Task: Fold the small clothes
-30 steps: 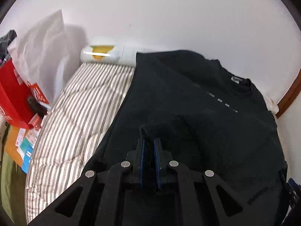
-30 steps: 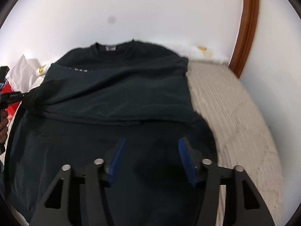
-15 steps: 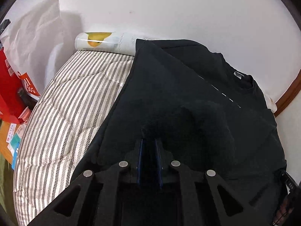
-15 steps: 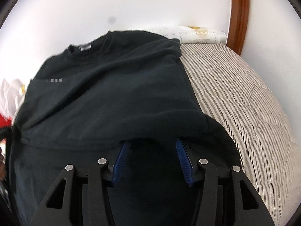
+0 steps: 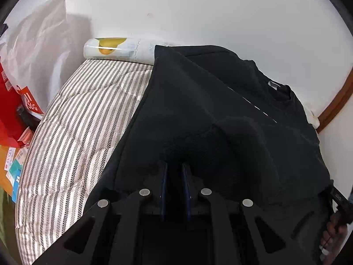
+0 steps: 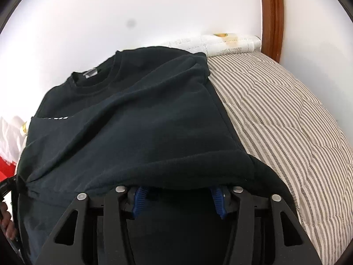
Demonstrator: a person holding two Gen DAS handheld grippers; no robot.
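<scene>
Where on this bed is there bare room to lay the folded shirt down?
Bare striped quilt lies between the black shirt and the red bag. Another bare patch runs from the shirt toward the wooden frame. The middle is covered.

Black T-shirt (image 6: 141, 119), ahead of blue gripper pads (image 6: 138, 202); beige-and-grey striped quilt (image 6: 286, 121) right of them; red bag (image 5: 10, 110); brown wooden trim (image 6: 271, 17); white wall (image 5: 198, 11).
</scene>
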